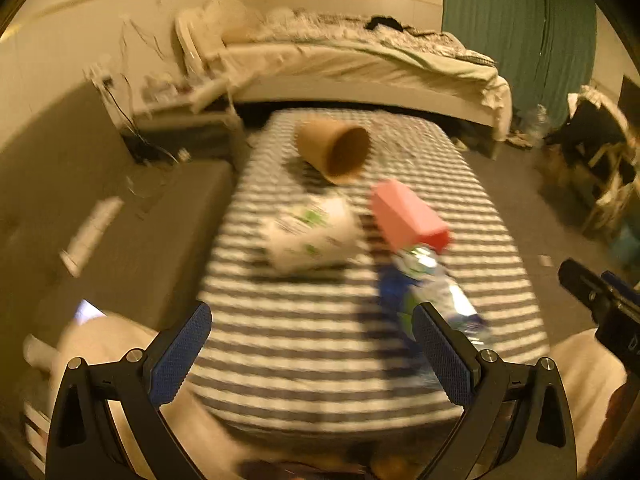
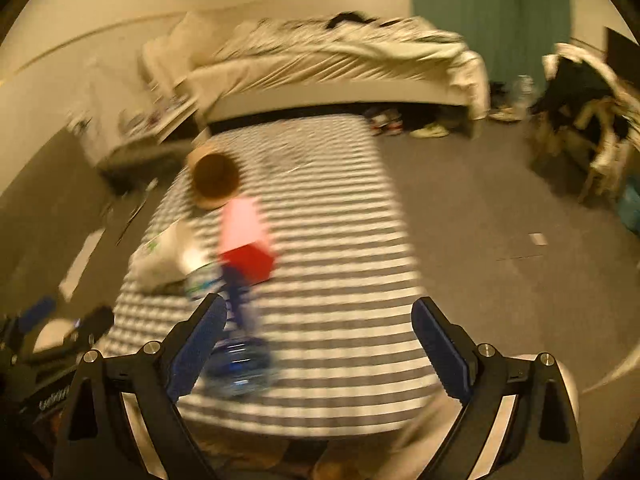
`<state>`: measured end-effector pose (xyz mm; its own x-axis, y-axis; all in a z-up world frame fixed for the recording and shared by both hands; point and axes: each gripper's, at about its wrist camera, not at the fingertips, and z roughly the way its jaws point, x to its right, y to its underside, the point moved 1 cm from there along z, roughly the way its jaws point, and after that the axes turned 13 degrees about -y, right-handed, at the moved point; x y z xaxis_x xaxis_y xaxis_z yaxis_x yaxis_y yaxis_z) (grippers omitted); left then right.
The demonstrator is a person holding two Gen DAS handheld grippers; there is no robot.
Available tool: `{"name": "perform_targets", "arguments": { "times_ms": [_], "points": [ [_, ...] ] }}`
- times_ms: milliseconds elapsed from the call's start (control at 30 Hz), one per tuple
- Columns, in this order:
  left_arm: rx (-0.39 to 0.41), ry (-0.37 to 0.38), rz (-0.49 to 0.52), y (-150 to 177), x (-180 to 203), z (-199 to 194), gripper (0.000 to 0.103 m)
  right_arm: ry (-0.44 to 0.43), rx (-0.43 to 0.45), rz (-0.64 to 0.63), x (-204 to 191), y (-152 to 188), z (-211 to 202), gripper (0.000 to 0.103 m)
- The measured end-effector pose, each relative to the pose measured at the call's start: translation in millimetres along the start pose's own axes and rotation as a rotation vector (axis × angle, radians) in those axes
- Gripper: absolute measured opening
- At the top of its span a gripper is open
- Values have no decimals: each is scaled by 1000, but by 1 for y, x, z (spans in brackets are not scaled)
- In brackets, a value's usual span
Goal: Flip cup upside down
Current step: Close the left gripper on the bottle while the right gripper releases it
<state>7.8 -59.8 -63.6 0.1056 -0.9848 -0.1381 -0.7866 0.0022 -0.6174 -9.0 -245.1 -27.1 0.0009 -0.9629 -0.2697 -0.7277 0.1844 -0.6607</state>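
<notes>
A brown paper cup [image 1: 334, 150] lies on its side at the far end of the striped surface [image 1: 320, 340], its mouth turned toward me. In the right wrist view the cup [image 2: 214, 178] shows its dark inside. My left gripper [image 1: 312, 344] is open and empty, low over the near end, well short of the cup. My right gripper [image 2: 318, 340] is open and empty, over the near right part of the striped surface [image 2: 340, 280]. Both views are blurred.
A white printed pack [image 1: 310, 236], a pink and red box [image 1: 408, 216] and a blue plastic bottle [image 1: 436, 296] lie between me and the cup. A bed [image 1: 360, 64] stands behind. A grey sofa [image 1: 100, 208] is at left, grey floor [image 2: 500, 220] at right.
</notes>
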Motion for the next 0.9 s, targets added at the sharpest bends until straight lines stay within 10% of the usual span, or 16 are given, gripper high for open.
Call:
{"name": "perform_targets", "arguments": {
  "times_ms": [433,900],
  "points": [
    [-93,119,106,22,96,15,103,35,42,245,97,19,-11,94],
    [-153,66,91,23,86,45,79,-15,22,302,112,12,11,94]
  ]
}}
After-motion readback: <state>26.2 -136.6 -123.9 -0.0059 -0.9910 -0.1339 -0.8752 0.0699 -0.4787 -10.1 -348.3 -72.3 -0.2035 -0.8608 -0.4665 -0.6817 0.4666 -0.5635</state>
